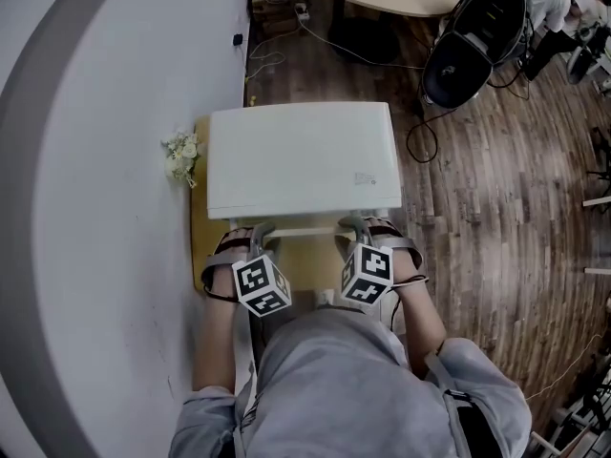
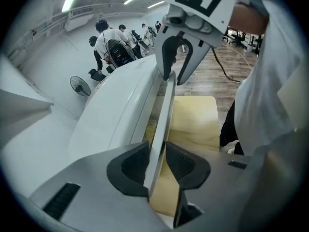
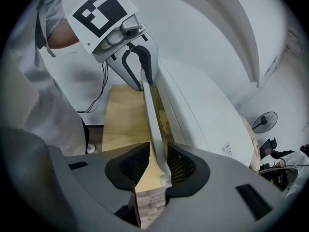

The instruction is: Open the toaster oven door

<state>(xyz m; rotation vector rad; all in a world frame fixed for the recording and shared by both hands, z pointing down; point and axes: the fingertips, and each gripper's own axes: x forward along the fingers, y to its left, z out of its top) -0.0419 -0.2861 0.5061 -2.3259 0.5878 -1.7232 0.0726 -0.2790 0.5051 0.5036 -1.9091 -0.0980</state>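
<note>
Our left tongs (image 2: pixel 156 164) and right tongs (image 3: pixel 155 167) each clamp the door (image 2: pixel 164 112). We see it slightly ajar from the toaster oven (image 1: pixel 301 156).

A small pale wooden table (image 1: pixel 198 227) by the white wall carries the white toaster oven (image 1: pixel 301 156); a little flower bunch (image 1: pixel 181 156) sits at its left edge
</note>
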